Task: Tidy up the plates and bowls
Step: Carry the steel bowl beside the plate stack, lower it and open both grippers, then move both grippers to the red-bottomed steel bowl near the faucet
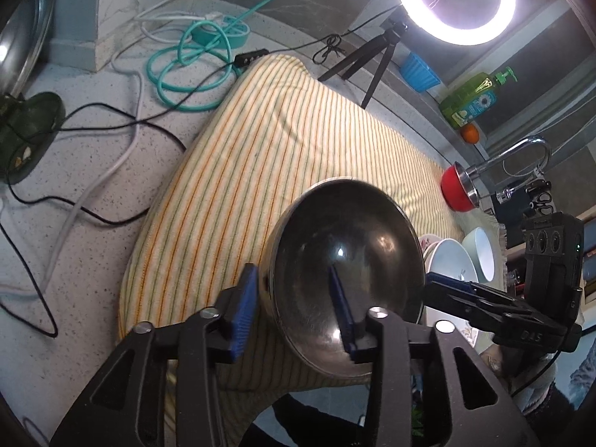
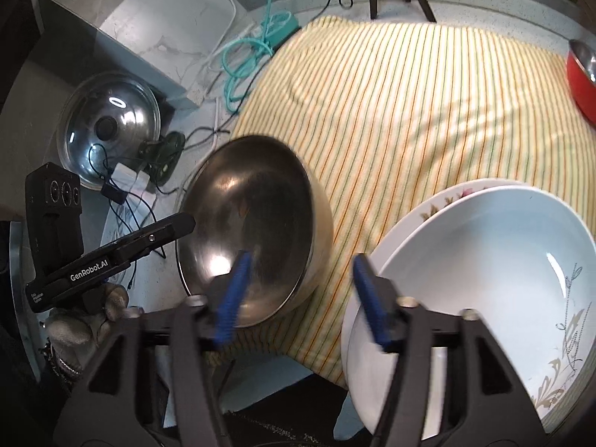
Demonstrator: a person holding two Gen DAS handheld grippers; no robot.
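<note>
A striped towel (image 1: 283, 156) covers the speckled tabletop (image 1: 93, 246), by a bright ring light (image 1: 454, 3). The left gripper (image 1: 294, 309) pinches the steel bowl (image 1: 346, 275) rim over the towel. The right gripper (image 2: 301, 294) is open, holding nothing, beside white plates (image 2: 484, 268).

The towel (image 1: 283, 156) is cream with thin orange and green stripes. The steel bowl (image 1: 346, 260) is dark silver. The near plate (image 2: 495, 279) is pale blue-white with grey-gold leaf sprigs. The far right bowl (image 1: 456, 192) is red. The gripper pads (image 1: 244, 313) are blue.

Red bowl (image 2: 581, 78) cropped at frame edge
</note>
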